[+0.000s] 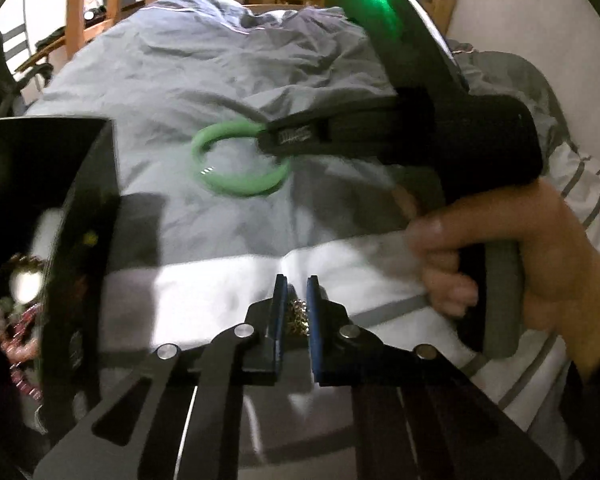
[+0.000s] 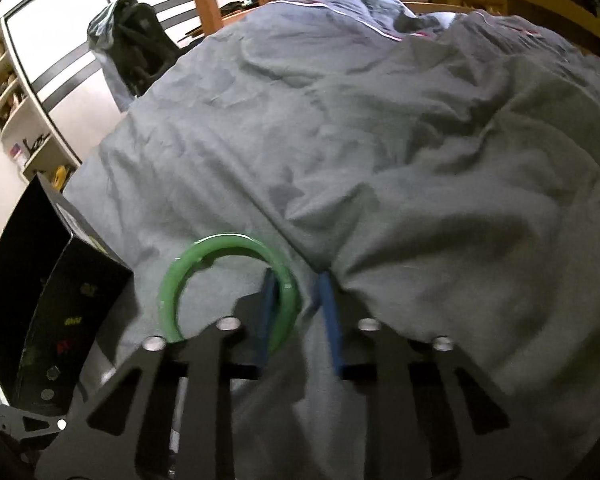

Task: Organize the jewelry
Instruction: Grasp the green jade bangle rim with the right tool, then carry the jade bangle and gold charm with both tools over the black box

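From my left wrist camera, my left gripper (image 1: 297, 308) is pinched down to a narrow gap on a small clump of gold chain (image 1: 298, 316) that shows between the blue pads (image 1: 279, 312). It sits low over the pale striped sheet (image 1: 228, 284) of the bed. I take the chain there because it lay loose on the bedding, and it needs a tight pinch or it slips out. To the left stands the black jewelry box (image 1: 80, 208), open toward me, with beads and a shiny piece inside; it is near enough that I judge it the place for both items. Across the frame my right hand (image 1: 512, 256) holds the right gripper (image 1: 266, 138), its tip clamped on the rim of the green bangle (image 1: 220, 160) over the grey duvet (image 1: 180, 68).

From my right wrist camera, the right gripper has the bangle's band between its blue pads (image 2: 270, 308), close together around it. I grip the rim on one side because the ring is too wide to span. The rest of the bangle hangs out to the left, toward the box at the bed's edge.
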A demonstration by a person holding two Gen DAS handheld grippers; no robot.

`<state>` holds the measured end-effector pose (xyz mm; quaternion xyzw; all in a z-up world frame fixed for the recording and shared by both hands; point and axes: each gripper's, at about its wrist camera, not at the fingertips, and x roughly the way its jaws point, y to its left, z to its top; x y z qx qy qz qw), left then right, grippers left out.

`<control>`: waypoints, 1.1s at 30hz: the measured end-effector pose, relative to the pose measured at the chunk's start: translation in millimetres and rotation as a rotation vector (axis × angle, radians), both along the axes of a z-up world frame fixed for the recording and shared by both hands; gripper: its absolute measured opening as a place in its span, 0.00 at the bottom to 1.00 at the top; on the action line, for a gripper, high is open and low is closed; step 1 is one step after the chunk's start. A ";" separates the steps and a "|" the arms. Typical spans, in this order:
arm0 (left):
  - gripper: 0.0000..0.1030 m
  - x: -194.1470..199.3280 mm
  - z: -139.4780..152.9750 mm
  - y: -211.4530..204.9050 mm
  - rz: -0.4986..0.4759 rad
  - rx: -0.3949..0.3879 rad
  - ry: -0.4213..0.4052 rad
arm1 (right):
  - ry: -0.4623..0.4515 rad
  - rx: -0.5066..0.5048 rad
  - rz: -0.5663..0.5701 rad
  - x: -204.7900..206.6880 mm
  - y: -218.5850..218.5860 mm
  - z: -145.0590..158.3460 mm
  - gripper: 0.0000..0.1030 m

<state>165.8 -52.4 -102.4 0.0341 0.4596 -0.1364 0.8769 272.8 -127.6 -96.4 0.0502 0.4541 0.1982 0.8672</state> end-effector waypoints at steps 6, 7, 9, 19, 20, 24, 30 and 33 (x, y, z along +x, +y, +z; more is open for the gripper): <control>0.08 -3.9 8.9 3.5 -0.008 -0.020 -0.011 | 0.014 0.085 -0.035 1.7 -8.0 0.5 0.10; 0.08 -3.5 12.3 4.0 -0.011 -0.029 -0.019 | 0.017 0.109 -0.044 2.1 -10.2 1.3 0.10; 0.06 -5.8 19.9 6.1 -0.010 -0.050 -0.035 | 0.015 0.143 -0.054 2.0 -13.7 5.3 0.10; 0.06 -13.1 46.9 16.1 0.004 -0.094 -0.084 | -0.054 0.176 -0.057 -6.3 -10.8 31.8 0.10; 0.06 -14.3 48.6 15.9 0.003 -0.095 -0.091 | -0.059 0.181 -0.058 -6.4 -11.2 34.0 0.10; 0.06 -17.7 58.9 18.7 0.006 -0.092 -0.124 | -0.079 0.192 -0.059 -8.6 -12.5 41.9 0.10; 0.06 -22.2 81.9 29.1 0.035 -0.068 -0.187 | -0.125 0.185 -0.043 -17.7 -8.1 59.7 0.10; 0.06 -28.0 96.8 39.3 0.069 -0.040 -0.241 | -0.153 0.160 -0.019 -24.0 0.7 68.6 0.10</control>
